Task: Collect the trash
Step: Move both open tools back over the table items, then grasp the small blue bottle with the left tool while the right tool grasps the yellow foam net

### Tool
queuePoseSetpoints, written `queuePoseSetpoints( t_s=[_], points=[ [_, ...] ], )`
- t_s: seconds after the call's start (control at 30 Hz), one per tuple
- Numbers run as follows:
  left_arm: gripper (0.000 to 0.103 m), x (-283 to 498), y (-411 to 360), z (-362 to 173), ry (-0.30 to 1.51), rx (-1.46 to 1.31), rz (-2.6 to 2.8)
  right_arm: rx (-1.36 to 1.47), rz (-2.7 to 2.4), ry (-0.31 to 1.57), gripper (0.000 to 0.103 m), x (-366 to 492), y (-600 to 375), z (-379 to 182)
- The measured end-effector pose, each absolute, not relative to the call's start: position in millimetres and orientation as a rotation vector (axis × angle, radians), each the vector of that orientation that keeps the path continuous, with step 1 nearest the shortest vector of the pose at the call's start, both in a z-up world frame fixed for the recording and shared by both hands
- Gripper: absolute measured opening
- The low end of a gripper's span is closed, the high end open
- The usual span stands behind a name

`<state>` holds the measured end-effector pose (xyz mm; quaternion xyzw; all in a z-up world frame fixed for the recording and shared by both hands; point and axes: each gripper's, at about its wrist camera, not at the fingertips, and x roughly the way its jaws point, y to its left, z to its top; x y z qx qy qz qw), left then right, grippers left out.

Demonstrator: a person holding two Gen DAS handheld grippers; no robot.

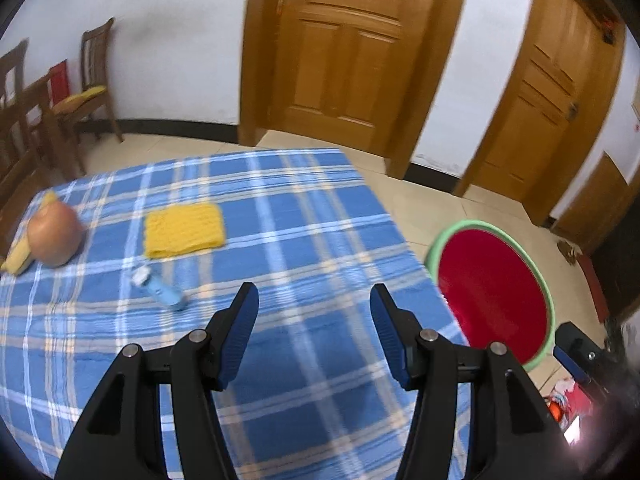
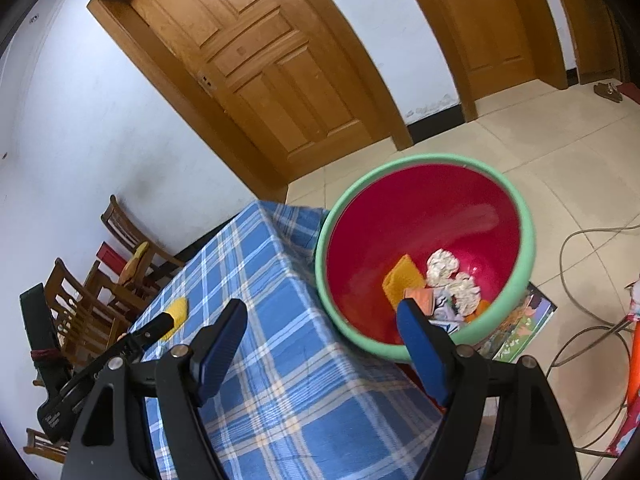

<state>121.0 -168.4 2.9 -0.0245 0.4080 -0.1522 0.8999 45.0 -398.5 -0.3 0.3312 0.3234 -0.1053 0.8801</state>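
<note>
A red basin with a green rim point(image 2: 524, 240) stands on the floor beside the table; it also shows in the left wrist view point(image 1: 490, 292). Inside lie crumpled white paper point(image 2: 444, 268), a yellow piece point(image 2: 402, 280) and other scraps. On the blue plaid tablecloth point(image 1: 300, 240) lie a small light-blue bottle-like item point(image 1: 160, 286), a yellow cloth point(image 1: 182, 230) and an onion point(image 1: 54, 234) on a yellow cloth. My left gripper point(image 1: 314, 300) is open and empty above the table. My right gripper point(image 2: 320, 316) is open and empty over the table edge, next to the basin.
Wooden chairs point(image 1: 94, 80) stand at the table's far left. Two wooden doors point(image 1: 344, 52) are in the back wall. A picture book point(image 2: 520, 328) lies under the basin. Cables point(image 2: 580, 248) run over the tiled floor on the right.
</note>
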Motion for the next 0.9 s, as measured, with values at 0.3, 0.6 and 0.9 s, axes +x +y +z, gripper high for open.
queuePoseSetpoints(
  t_s=[0.3, 0.6, 0.9],
  points=[
    [0.058, 133.2, -124.5, -13.9, 0.879, -0.126, -0.225, 0.676, -0.203, 0.698, 0.080, 51.8, -387.5, -4.4],
    [0.058, 160.8, -110.3, -34.4, 0.871, -0.077, -0.090, 0.680, -0.181, 0.741, 0.080, 62.5, -381.8, -14.4],
    [0.058, 177.9, -113.5, -53.8, 0.898, -0.034, -0.082, 0.664, -0.182, 0.766, 0.080, 72.2, -375.6, -19.8]
  ],
)
